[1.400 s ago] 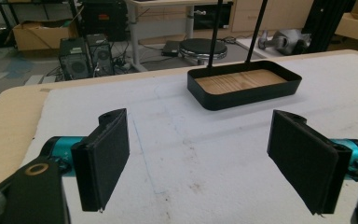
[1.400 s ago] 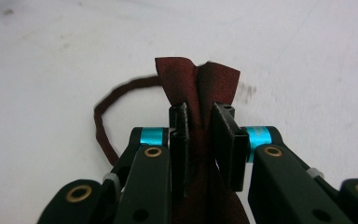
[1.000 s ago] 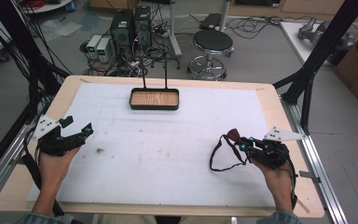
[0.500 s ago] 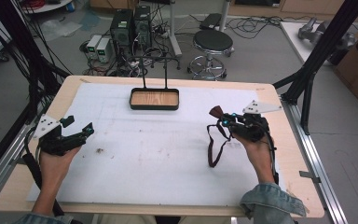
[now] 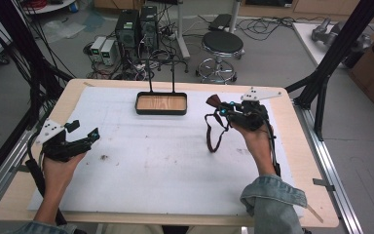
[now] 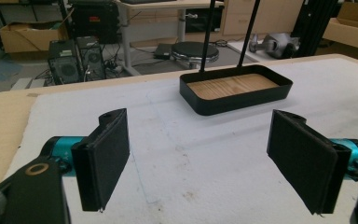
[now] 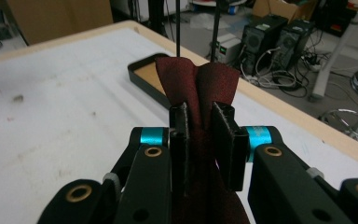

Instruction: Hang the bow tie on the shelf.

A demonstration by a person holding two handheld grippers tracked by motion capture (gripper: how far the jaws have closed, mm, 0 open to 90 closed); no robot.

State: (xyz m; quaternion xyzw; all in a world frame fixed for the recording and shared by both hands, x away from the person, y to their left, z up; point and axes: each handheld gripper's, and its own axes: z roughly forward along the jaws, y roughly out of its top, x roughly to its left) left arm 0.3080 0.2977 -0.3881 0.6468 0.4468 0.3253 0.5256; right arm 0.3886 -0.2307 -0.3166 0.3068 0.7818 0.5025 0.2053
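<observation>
Gripping: right gripper [image 5: 213, 103] is pinching a dark red cloth strip [image 5: 213, 130], jaws closed on its upper end [image 7: 200, 88].
Strip axis: it is hanging roughly top to bottom, possibly looped, lower end near the white surface [image 5: 165, 161].
Position: right of the black tray [image 5: 161, 103].
Left gripper [image 5: 85, 134]: jaws are standing wide apart, holding nothing.

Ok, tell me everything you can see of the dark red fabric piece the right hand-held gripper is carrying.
The dark red fabric piece looks like a soft woven strip with a fine speckled texture. The right hand-held gripper is shut on it, bunching it into two folds that stick up beyond the jaws. In the high view its end pokes out toward the black tray, while the rest hangs down as a thin loop reaching the white table cover.
</observation>
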